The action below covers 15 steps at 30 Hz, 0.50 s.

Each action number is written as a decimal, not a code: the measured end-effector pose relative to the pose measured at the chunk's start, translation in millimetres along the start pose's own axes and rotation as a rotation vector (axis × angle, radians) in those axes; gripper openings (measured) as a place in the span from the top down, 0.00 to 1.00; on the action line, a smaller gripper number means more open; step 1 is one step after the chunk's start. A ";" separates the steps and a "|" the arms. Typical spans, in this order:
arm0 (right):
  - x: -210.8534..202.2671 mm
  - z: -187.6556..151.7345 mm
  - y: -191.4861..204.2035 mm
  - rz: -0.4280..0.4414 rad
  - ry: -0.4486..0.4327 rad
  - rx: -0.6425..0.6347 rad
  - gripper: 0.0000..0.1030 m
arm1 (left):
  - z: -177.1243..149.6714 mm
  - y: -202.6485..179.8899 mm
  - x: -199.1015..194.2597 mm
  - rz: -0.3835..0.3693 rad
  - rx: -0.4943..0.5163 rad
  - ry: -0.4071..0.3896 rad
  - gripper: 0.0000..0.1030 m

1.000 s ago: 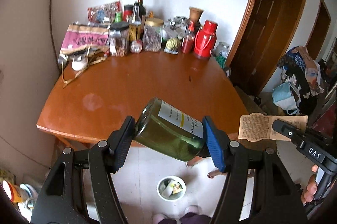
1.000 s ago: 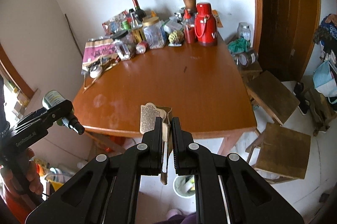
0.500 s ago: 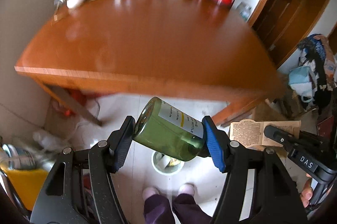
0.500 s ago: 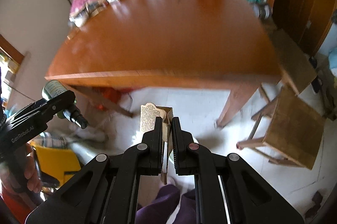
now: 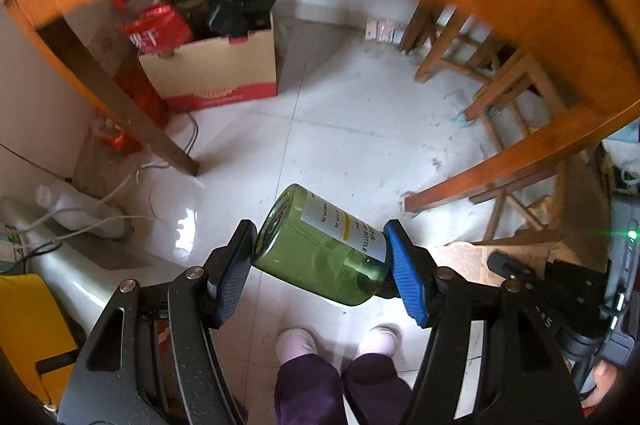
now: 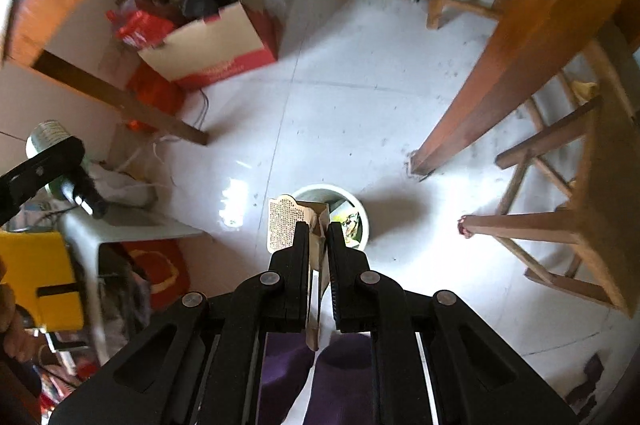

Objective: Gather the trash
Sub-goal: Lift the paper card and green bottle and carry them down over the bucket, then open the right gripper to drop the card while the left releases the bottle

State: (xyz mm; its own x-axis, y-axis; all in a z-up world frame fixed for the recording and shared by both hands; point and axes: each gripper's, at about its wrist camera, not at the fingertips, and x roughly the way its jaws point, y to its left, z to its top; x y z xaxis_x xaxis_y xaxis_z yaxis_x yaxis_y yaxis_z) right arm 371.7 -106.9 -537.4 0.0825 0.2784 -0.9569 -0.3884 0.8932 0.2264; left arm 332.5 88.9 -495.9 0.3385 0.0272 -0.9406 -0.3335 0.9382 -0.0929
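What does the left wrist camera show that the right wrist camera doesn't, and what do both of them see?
Only the left wrist view shows the green bottle close up, lying sideways with its white label readable, clamped in the left gripper. Only the right wrist view shows the white trash bin on the floor and the printed cardboard piece pinched in the right gripper right above it. Both show the cardboard box under the table and the person's purple trousers.

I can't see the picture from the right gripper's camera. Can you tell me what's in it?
The right gripper is shut on a flattened cardboard packet, pointing down over a small white trash bin on the pale tiled floor. Around it are wooden table legs, stools and a cardboard box full of clutter.
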 end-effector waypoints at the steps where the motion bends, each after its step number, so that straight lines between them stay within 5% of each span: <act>1: 8.1 -0.1 -0.1 0.000 0.004 -0.005 0.89 | -5.6 2.3 11.9 0.004 -0.002 0.009 0.38; 5: 48.9 -1.1 -0.1 0.018 0.030 -0.022 0.87 | -22.7 10.3 56.8 0.006 -0.023 0.057 0.38; 10: 83.3 -5.6 -11.5 0.094 0.078 0.031 0.67 | -40.8 14.1 93.0 0.002 -0.026 0.097 0.38; 12: 87.7 -7.7 -16.6 0.114 0.085 0.066 0.44 | -45.2 12.4 101.5 -0.003 -0.028 0.113 0.38; 15: 85.4 -10.9 -24.0 0.123 0.083 0.093 0.43 | -52.1 8.8 116.8 -0.025 -0.042 0.147 0.38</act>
State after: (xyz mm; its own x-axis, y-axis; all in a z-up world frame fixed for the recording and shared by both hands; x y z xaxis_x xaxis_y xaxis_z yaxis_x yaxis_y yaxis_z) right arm 378.1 -108.5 -626.6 -0.0383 0.3609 -0.9318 -0.3035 0.8843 0.3549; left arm 323.2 82.4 -623.6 0.2152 -0.0497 -0.9753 -0.3646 0.9224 -0.1274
